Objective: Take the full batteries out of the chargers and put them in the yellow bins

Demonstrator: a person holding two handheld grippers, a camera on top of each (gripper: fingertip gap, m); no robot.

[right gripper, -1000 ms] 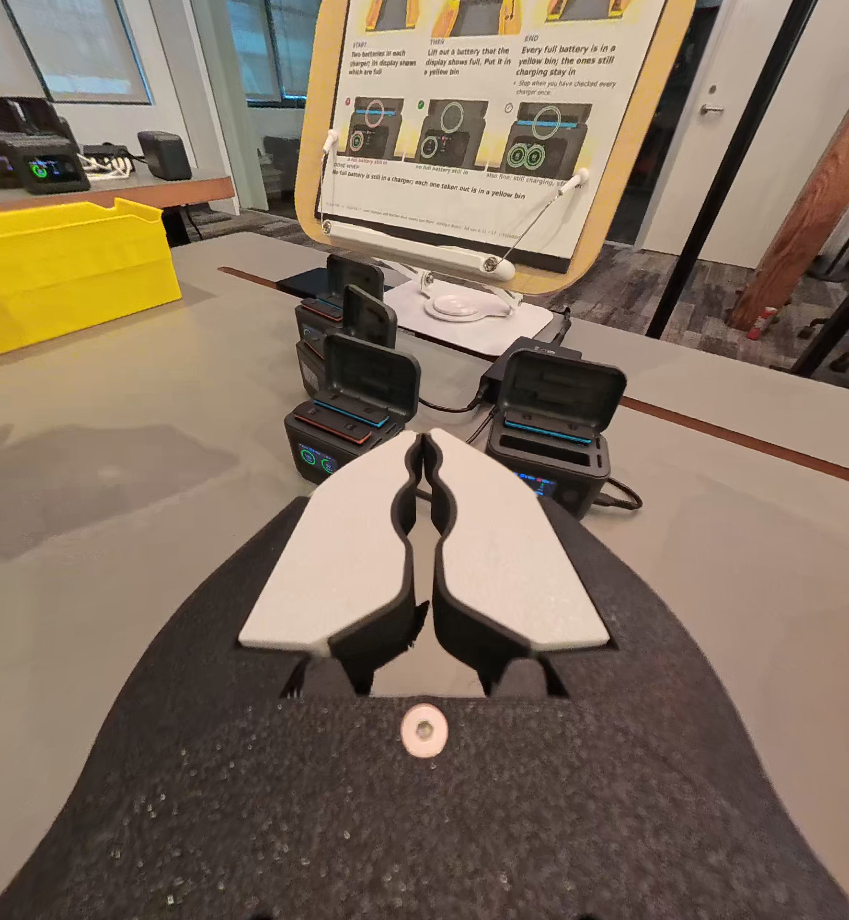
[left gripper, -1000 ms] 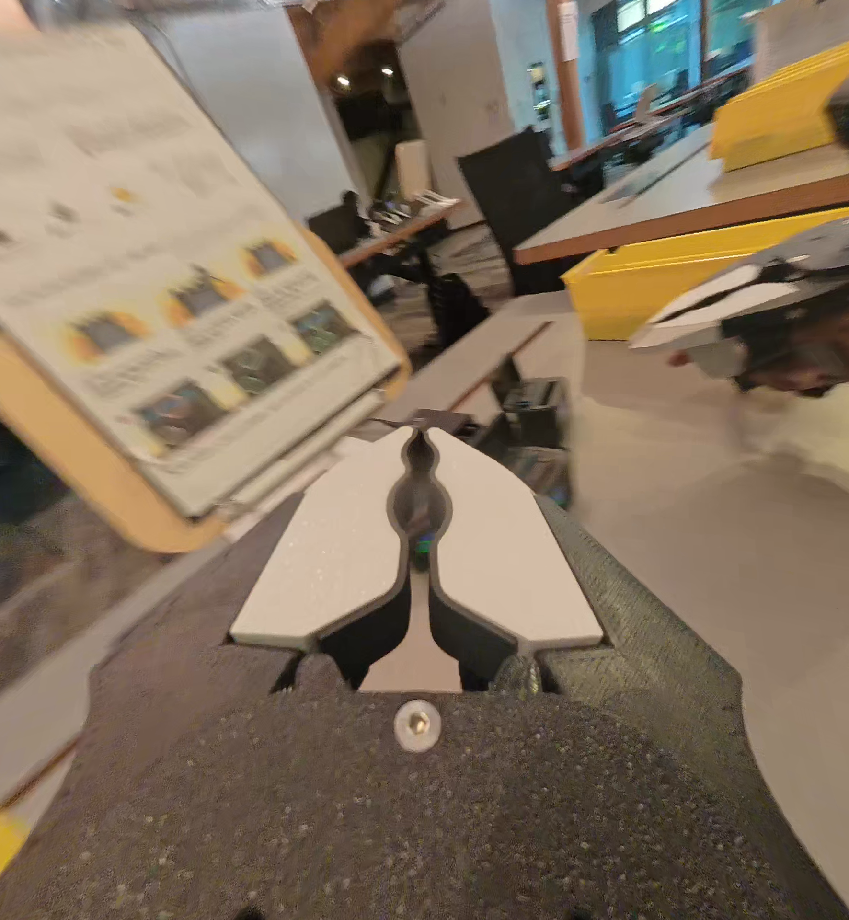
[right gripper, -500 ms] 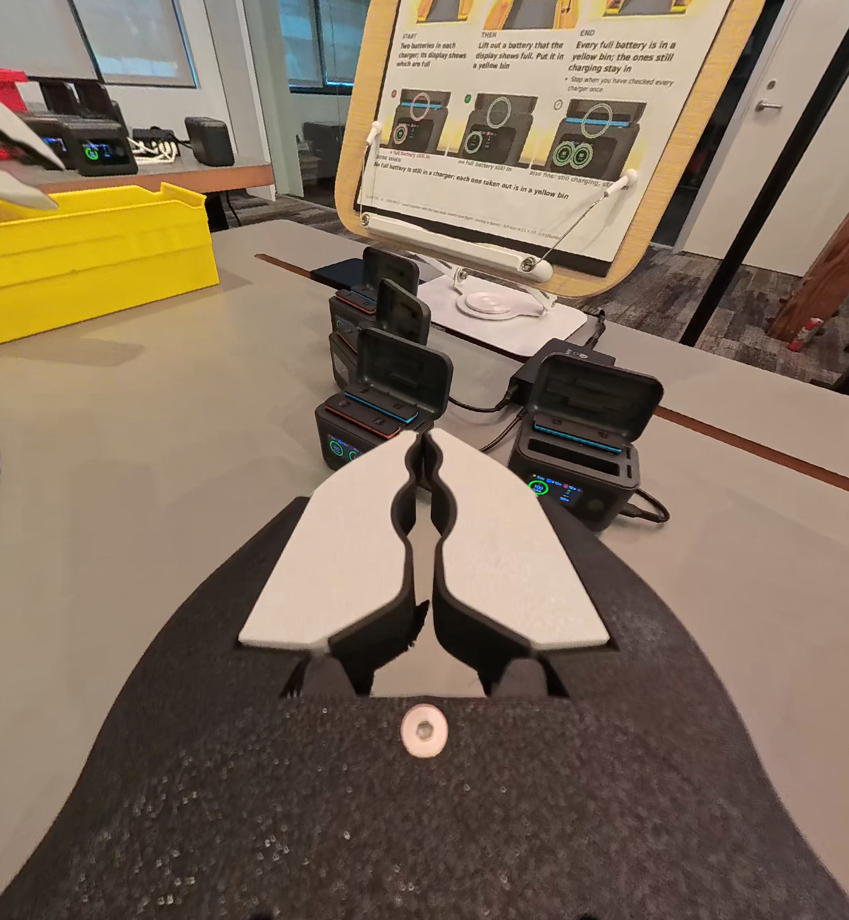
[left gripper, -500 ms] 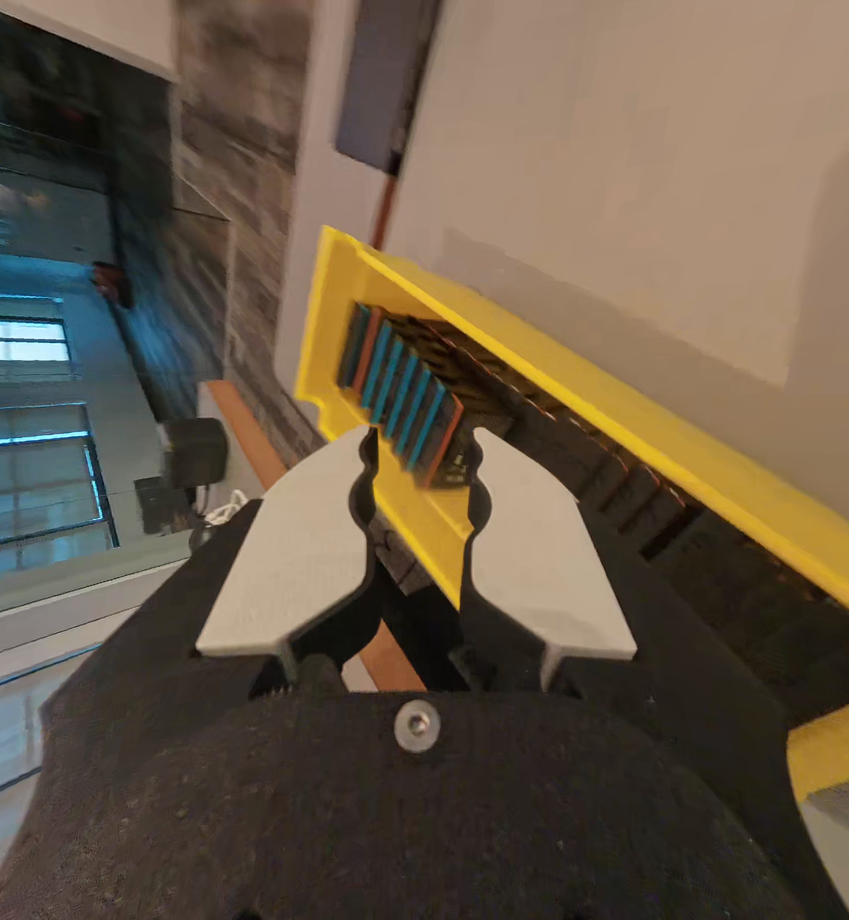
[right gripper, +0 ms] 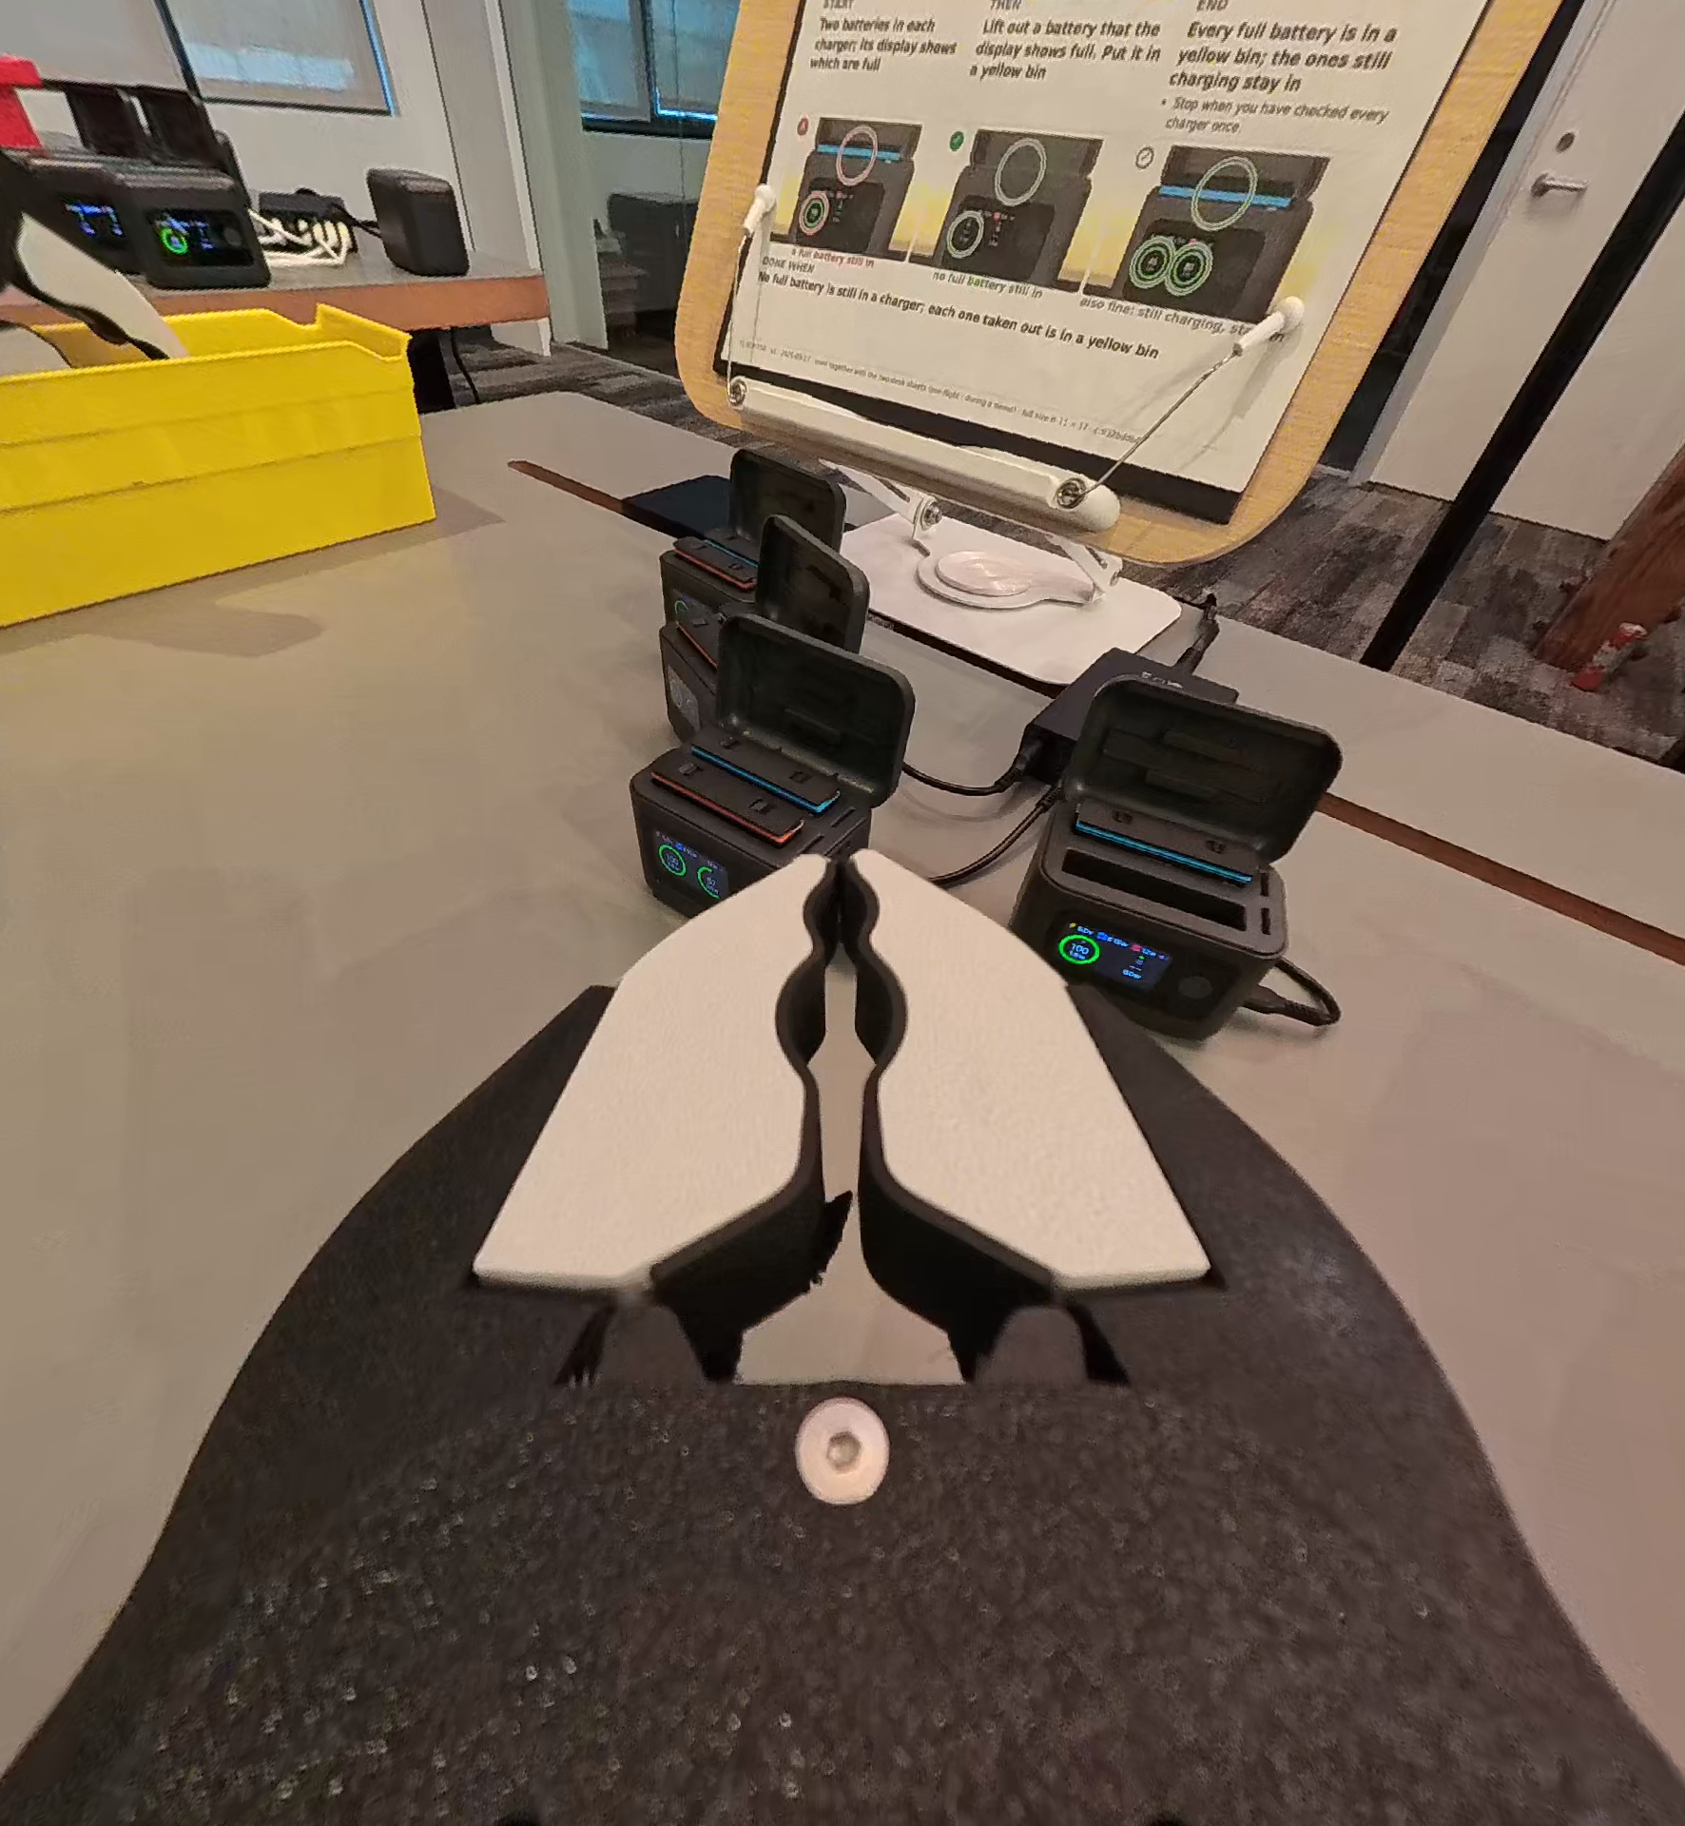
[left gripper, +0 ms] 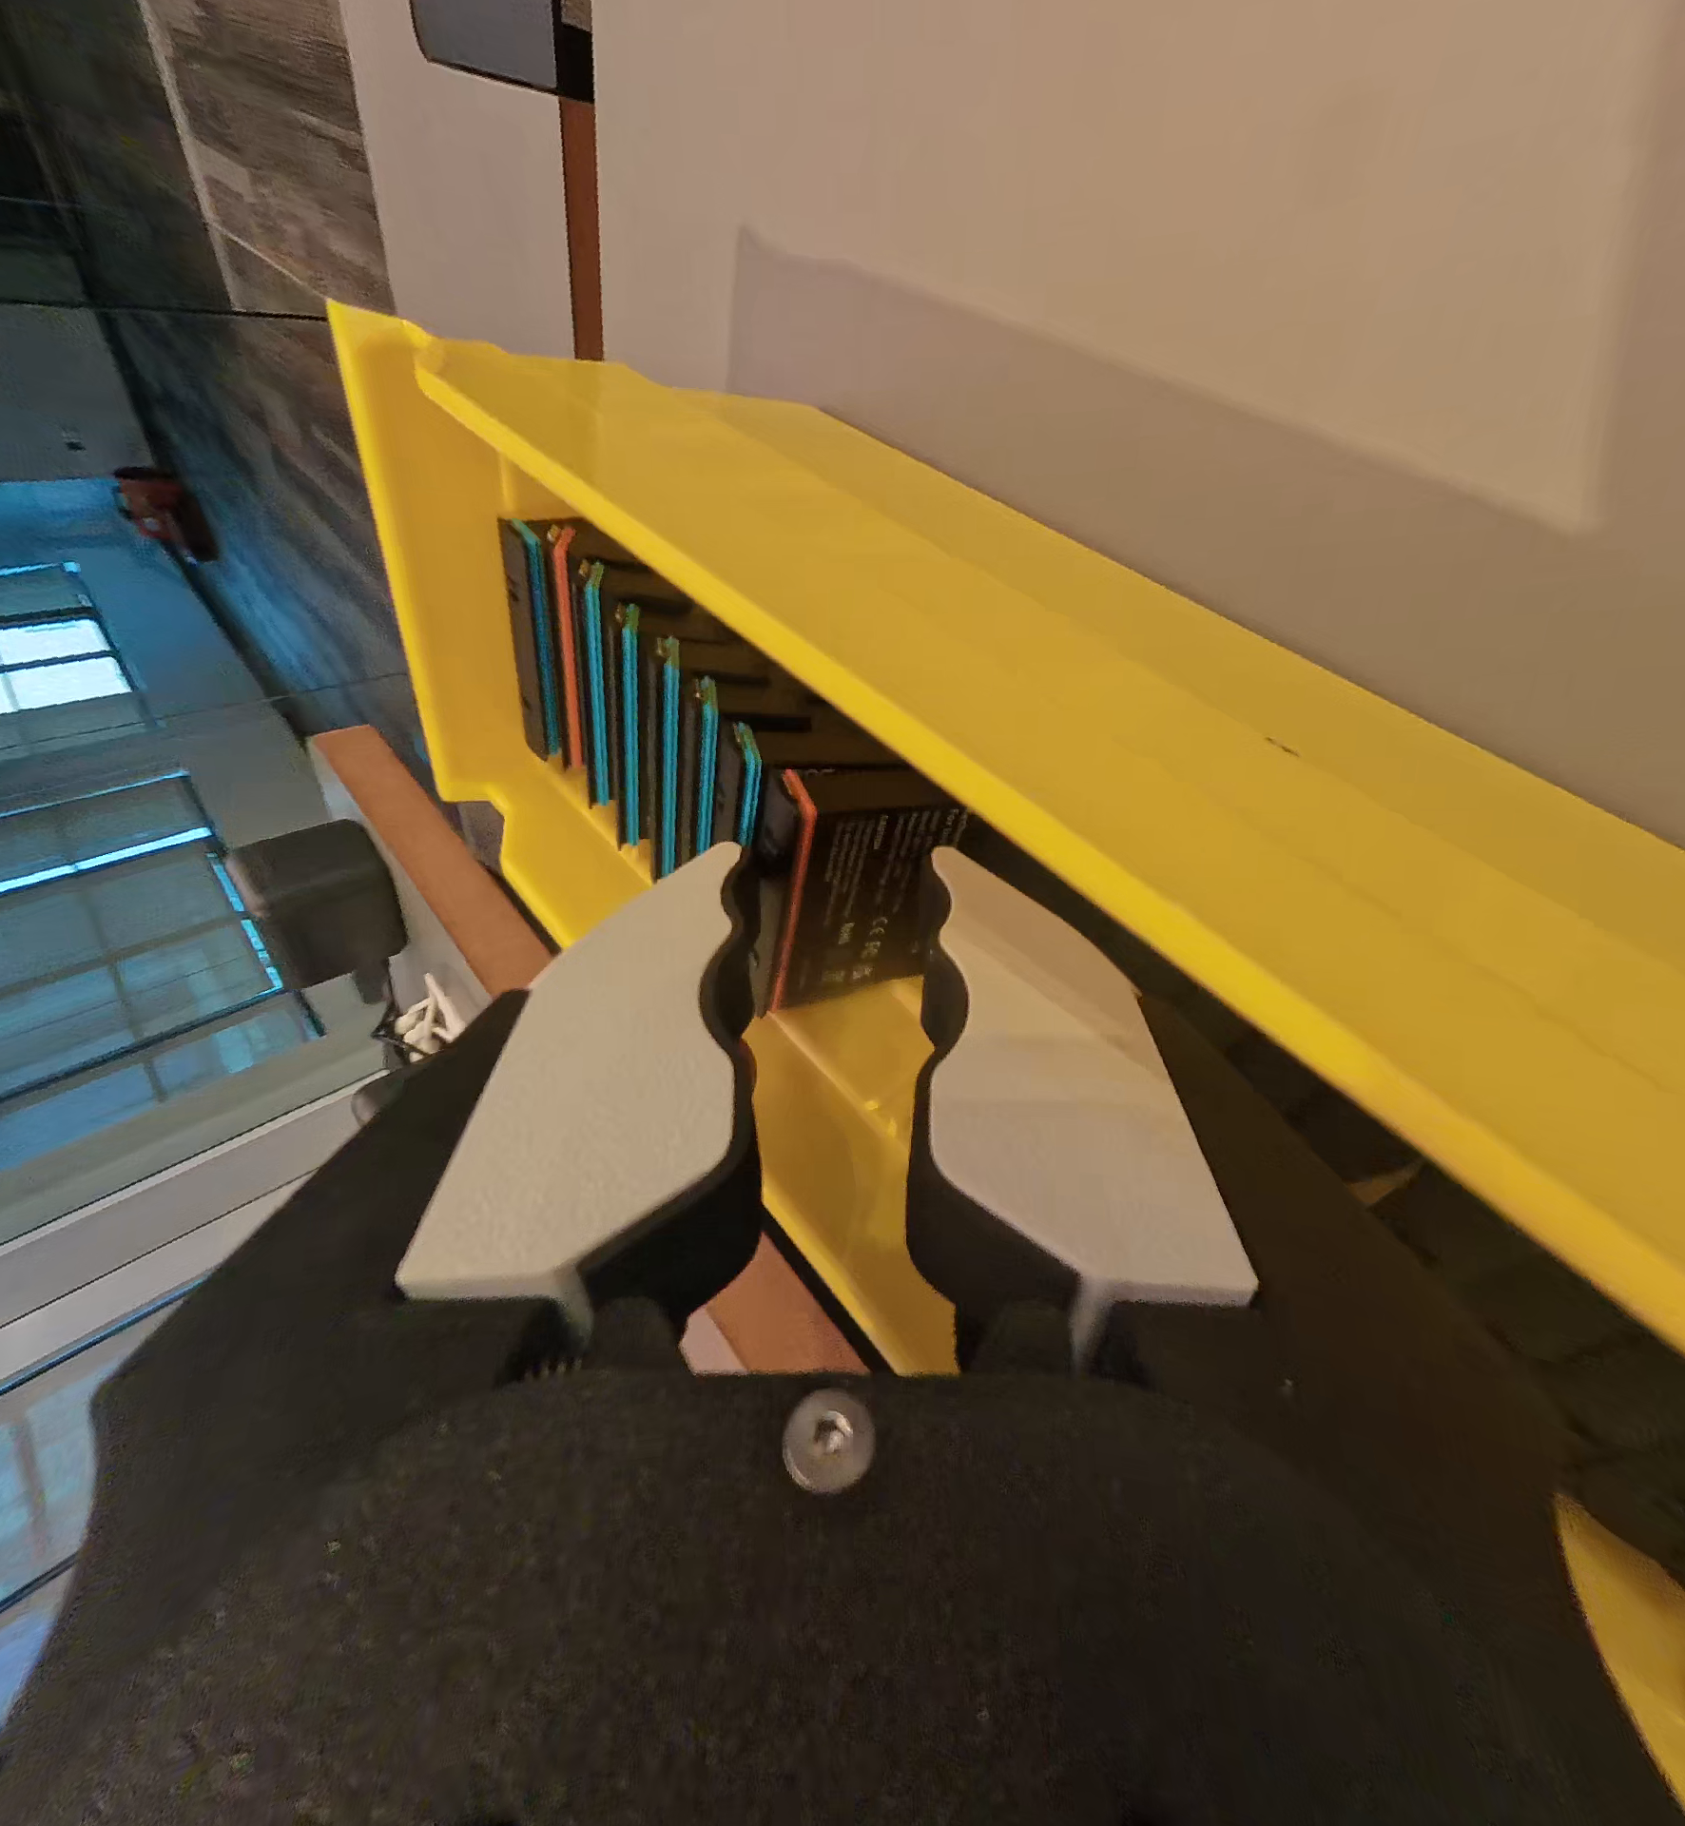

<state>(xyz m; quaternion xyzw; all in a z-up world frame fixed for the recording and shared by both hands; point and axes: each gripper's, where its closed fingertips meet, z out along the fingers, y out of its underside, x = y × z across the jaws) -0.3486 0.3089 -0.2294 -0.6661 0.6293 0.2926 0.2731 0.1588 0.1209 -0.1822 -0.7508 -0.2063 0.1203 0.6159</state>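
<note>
Viewing along the left gripper (left gripper: 834,870), its fingers stand apart at the yellow bin (left gripper: 1066,692), an orange-edged battery (left gripper: 853,889) between the tips; contact cannot be told. Further batteries (left gripper: 611,682) stand in a row inside. In the right wrist view, the right gripper (right gripper: 841,870) is closed and empty, near the open-lidded chargers (right gripper: 1165,870) on the table (right gripper: 275,790); the bin lies far left.
</note>
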